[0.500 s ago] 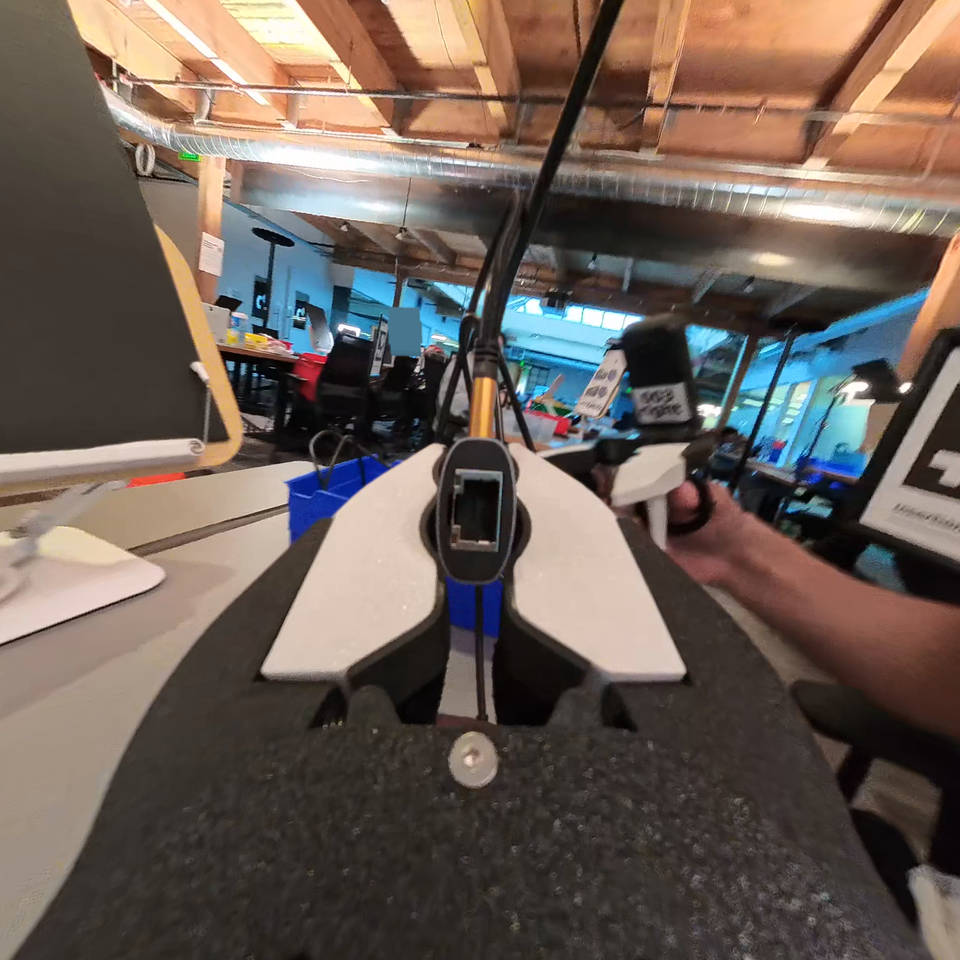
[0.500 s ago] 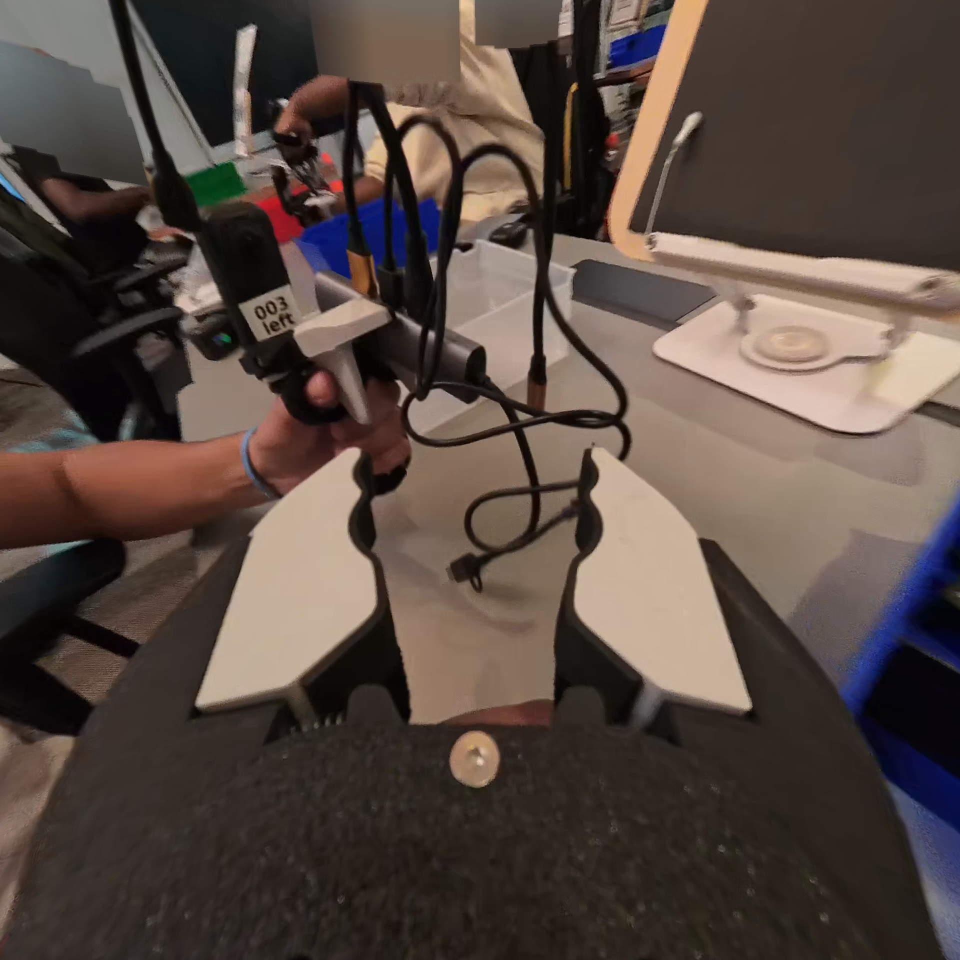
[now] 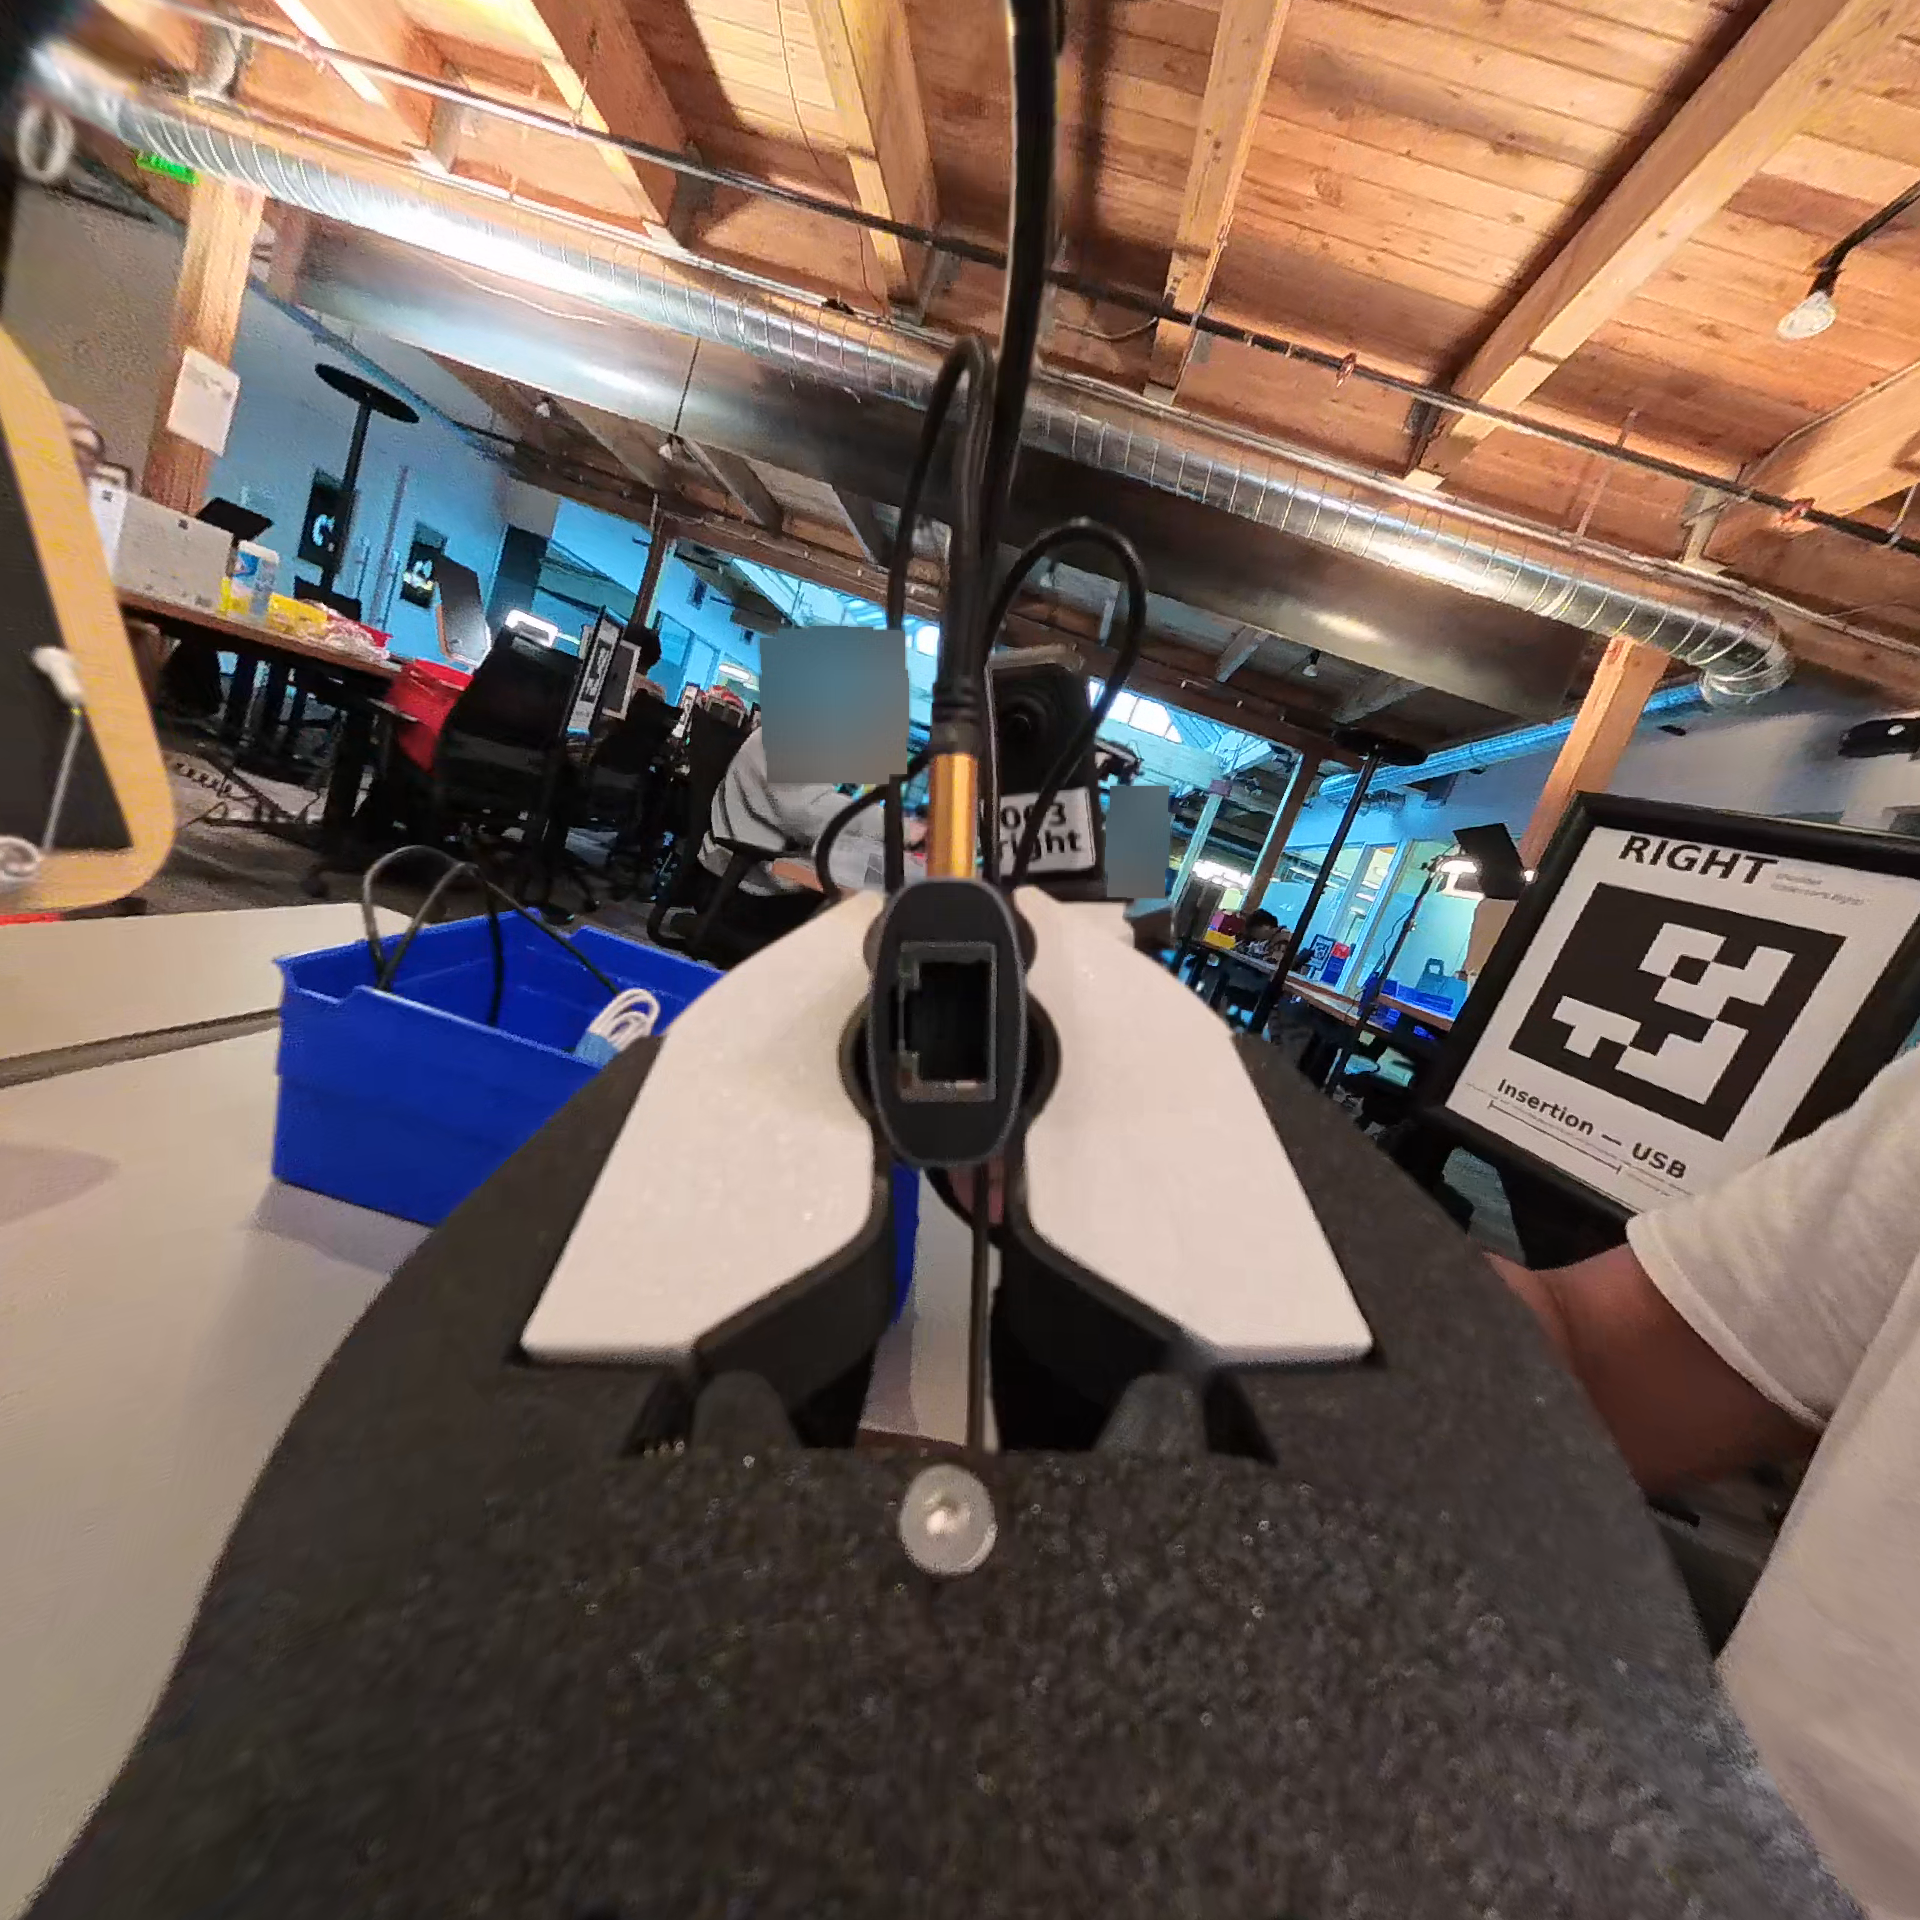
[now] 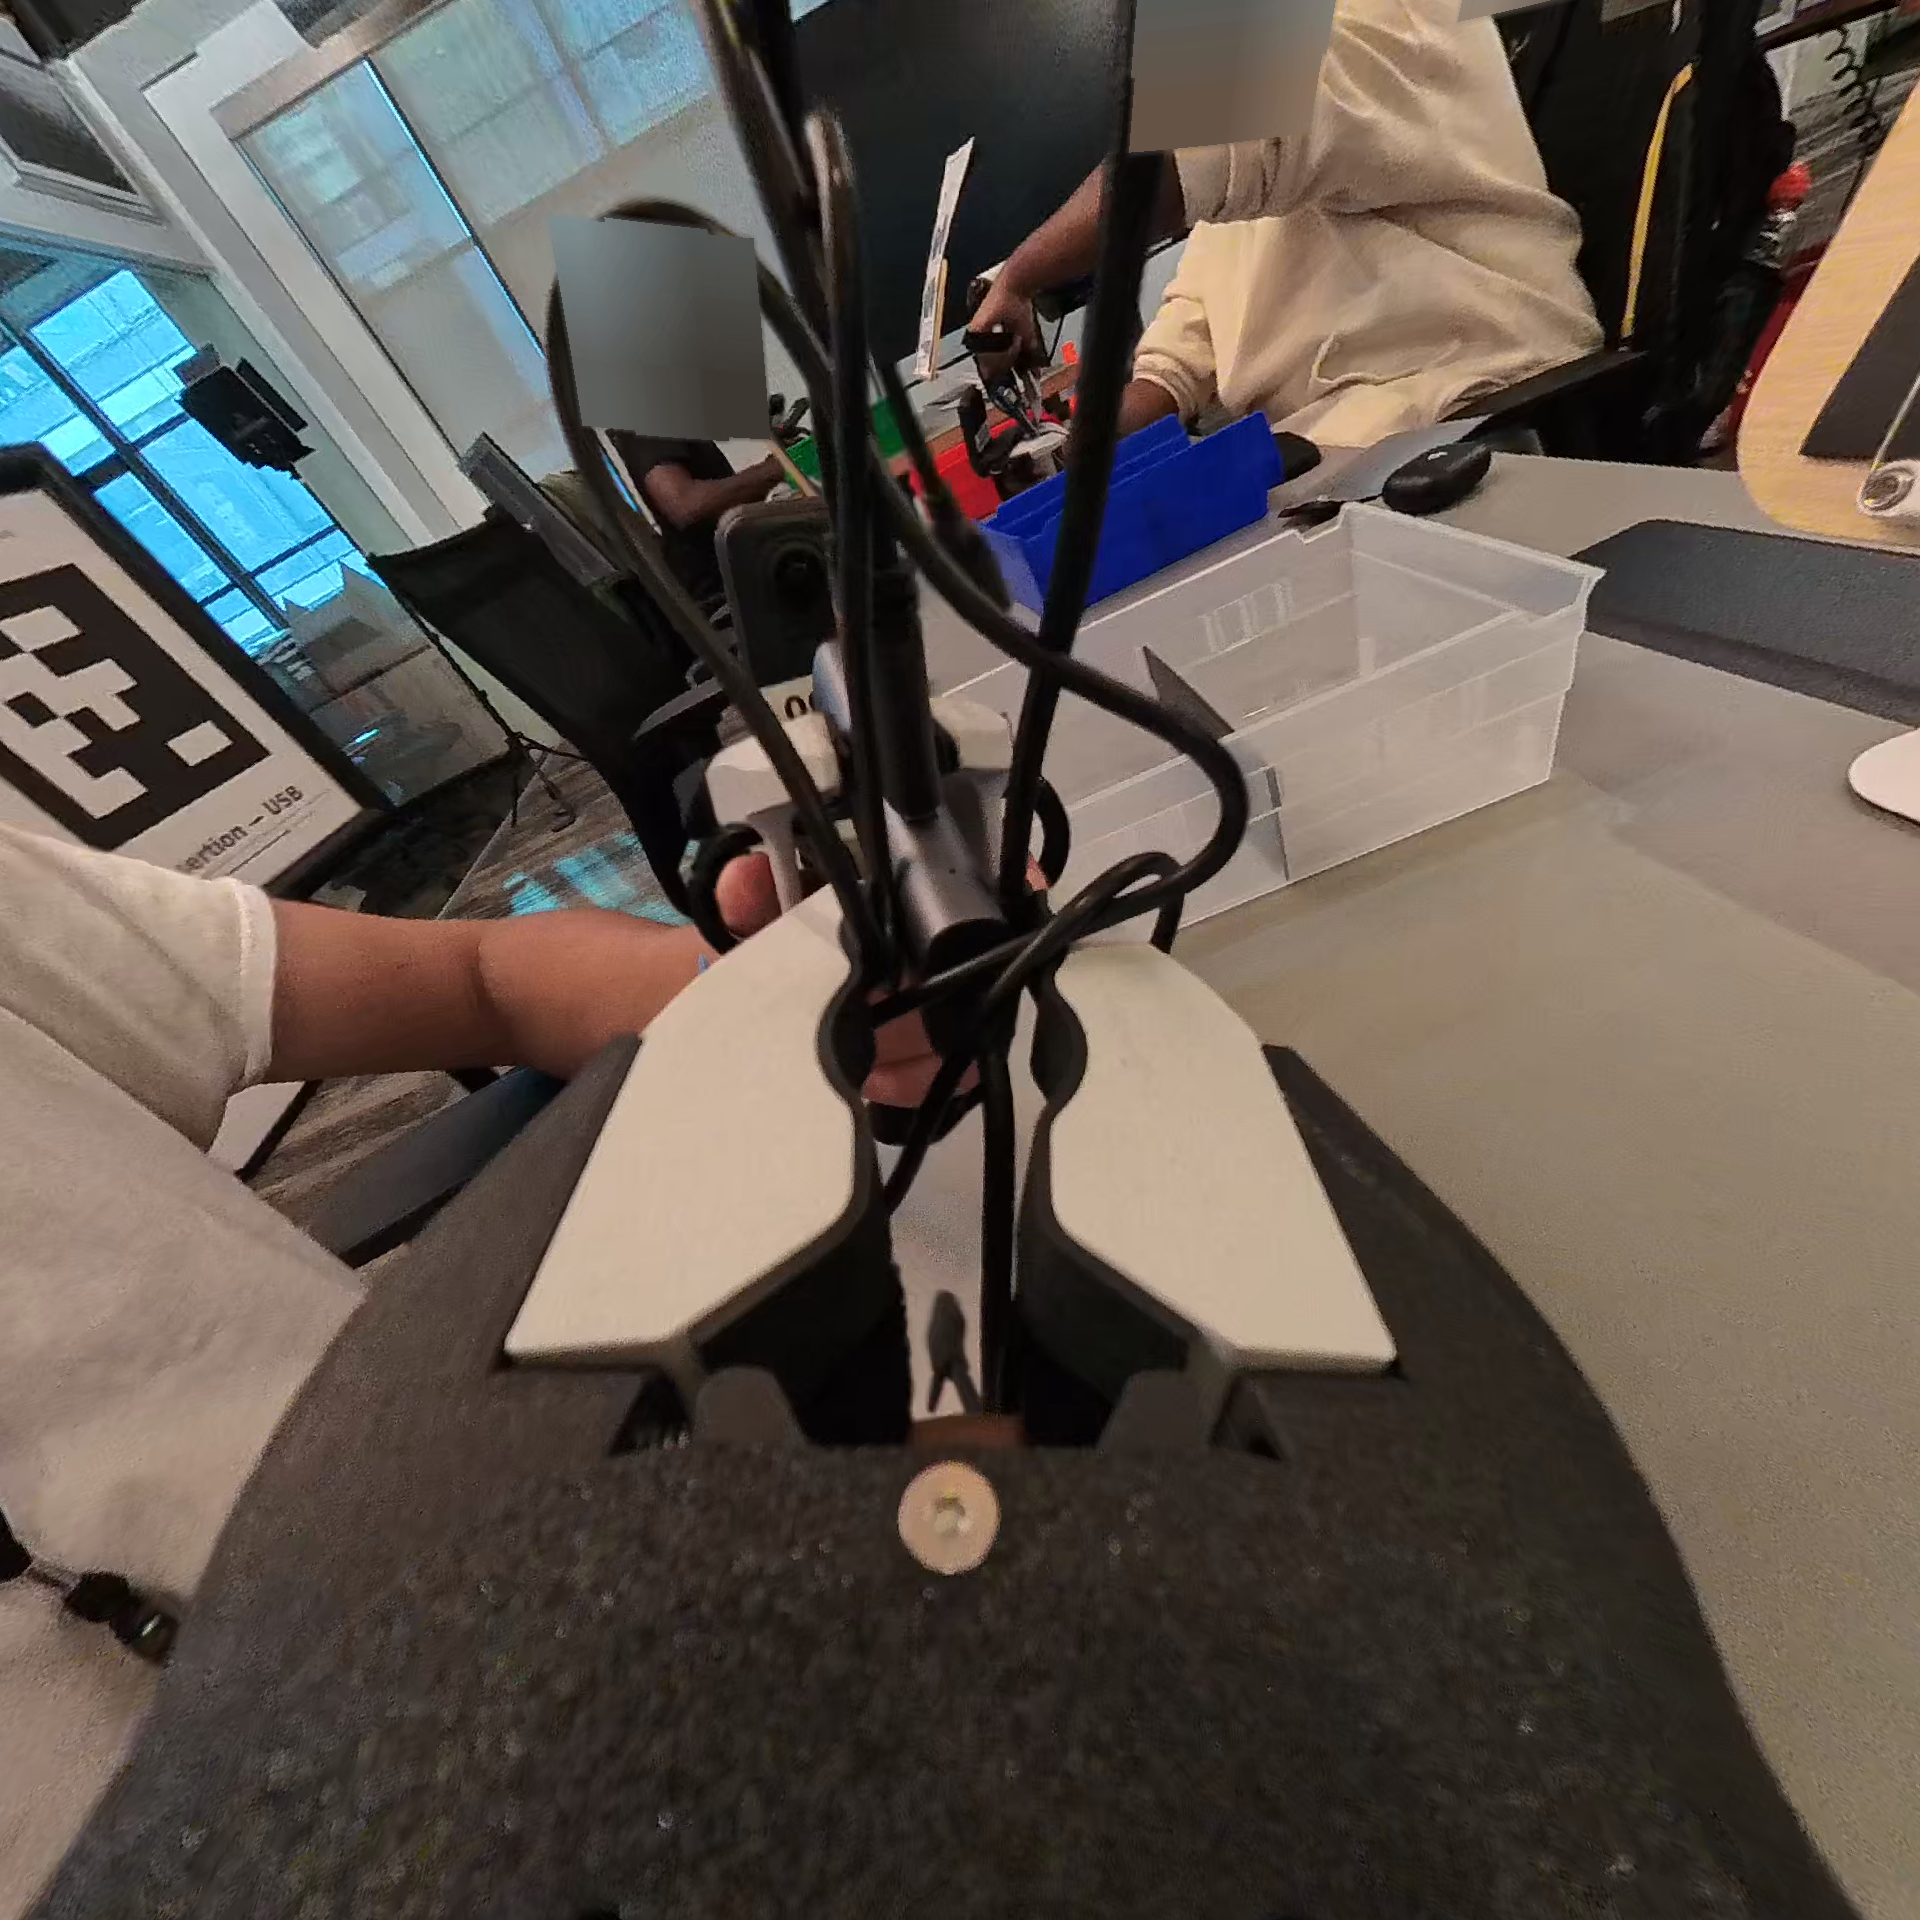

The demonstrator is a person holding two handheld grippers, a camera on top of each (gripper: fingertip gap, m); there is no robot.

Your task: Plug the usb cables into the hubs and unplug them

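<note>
While clamped between the white fingers (image 3: 748, 1122) of the left gripper (image 3: 943, 1023), hub (image 3: 943, 1023) held end-on to the left wrist camera, square network-type port facing the lens, grip unchanged from half a second ago. Gold-collared plug (image 3: 952, 821) seated in hub's top edge as before, black cable (image 3: 1023, 312) rising out of frame. Left view now swung rightward versus the earlier frame: white stand at far left gone from view, blue bin (image 3: 416, 1070) larger and nearer on grey table (image 3: 125, 1351), framed marker board (image 3: 1683, 997) now fully in view at right. Right gripper's body with its label partly hidden behind the plug, formerly well off to the right with the hand visible. In right wrist view, right gripper (image 4: 954, 1023) brought up close to the hub (image 4: 951, 883), previously well apart from it. Right fingers (image 4: 727, 1122) much narrower than earlier, a small gap left between tips, tangle of black cables (image 4: 997, 966) passing through that gap; whether anything is actually pinched cannot be told. Loose cable end formerly lying on the table ahead now hanging between the fingers near the palm, small plug (image 4: 948, 1340) visible there. Clear plastic bin (image 4: 1351, 675) on table behind the hub; person's hand (image 4: 748, 894) on left gripper's handle.
</note>
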